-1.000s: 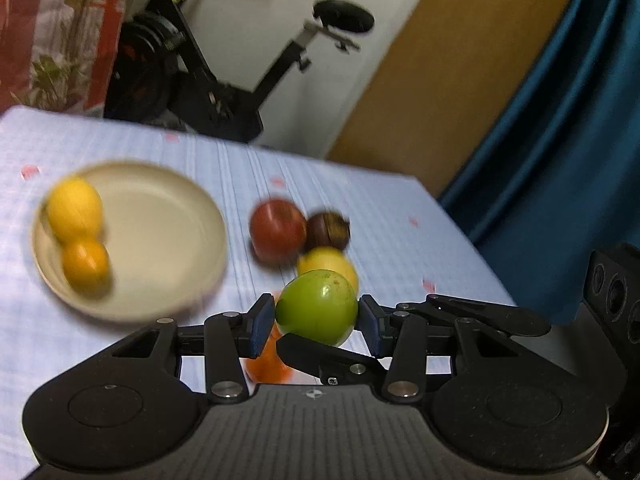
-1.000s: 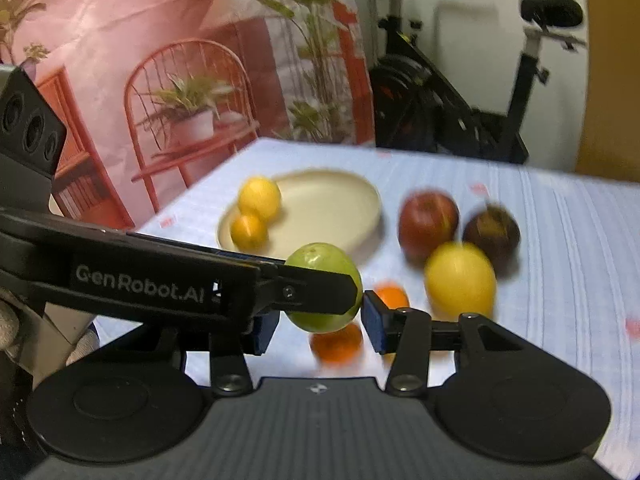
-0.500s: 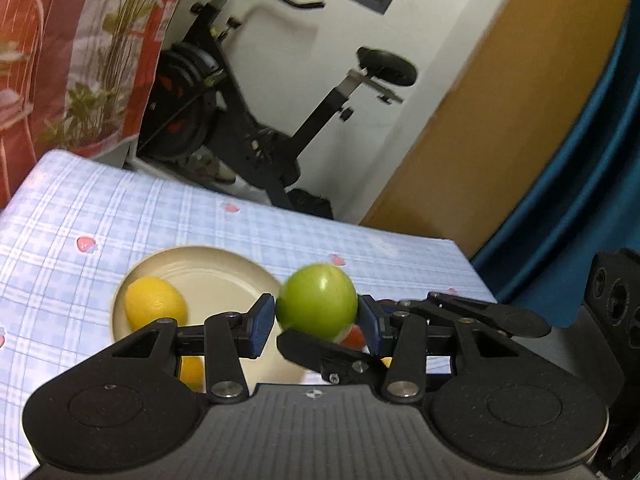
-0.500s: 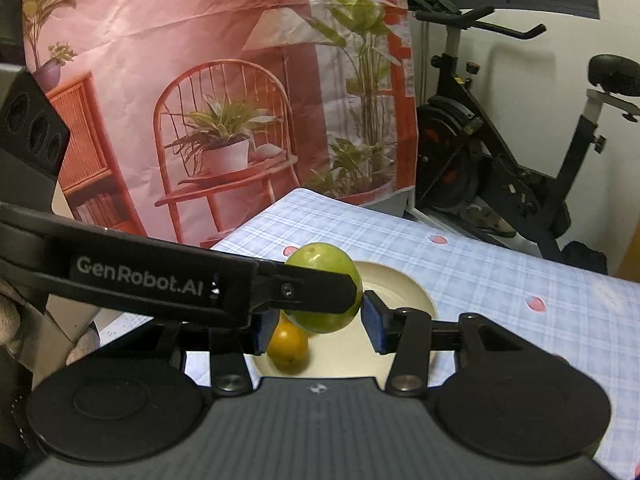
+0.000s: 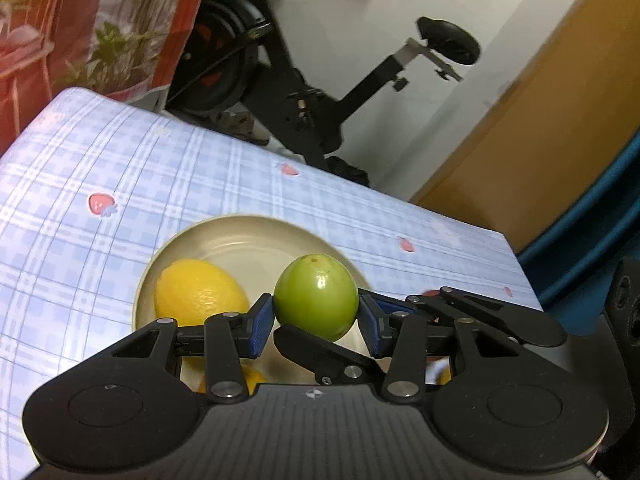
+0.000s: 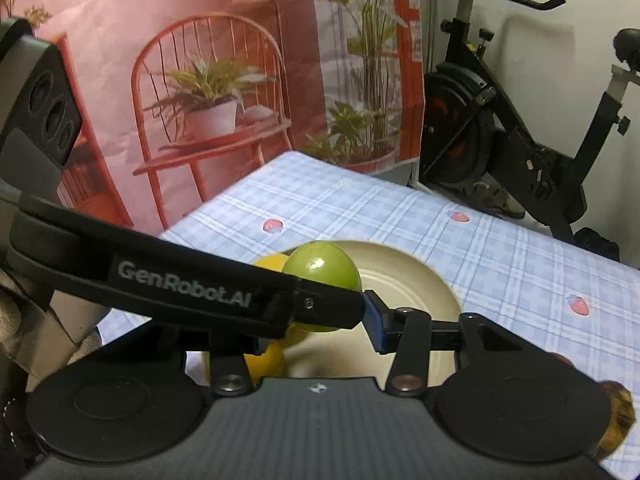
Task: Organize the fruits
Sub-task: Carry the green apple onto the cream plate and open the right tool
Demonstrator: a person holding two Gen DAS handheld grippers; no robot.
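Note:
A green round fruit (image 5: pixel 316 296) hangs over the beige plate (image 5: pixel 240 225), and both grippers are shut on it. In the left wrist view my left gripper (image 5: pixel 316 328) presses its blue pads on both sides of the fruit, while a black finger of the right gripper (image 5: pixel 320 354) crosses just beneath it. In the right wrist view the green fruit (image 6: pixel 322 272) sits at my right gripper (image 6: pixel 320 322); the left gripper's arm (image 6: pixel 192 282) hides its left pad. A lemon (image 5: pixel 198 292) and an orange (image 5: pixel 253 378) lie in the plate's left part.
The plate (image 6: pixel 420 276) stands on a blue checked tablecloth (image 6: pixel 500 248). A dark fruit (image 6: pixel 616 416) and a red one (image 6: pixel 564 360) lie at the right. Beyond the table's far edge are an exercise bike (image 5: pixel 304 100), a printed backdrop and a blue curtain.
Both grippers, still shut on the green fruit, have moved left from above the loose fruits to above the plate. The loose fruits have slid out to the right.

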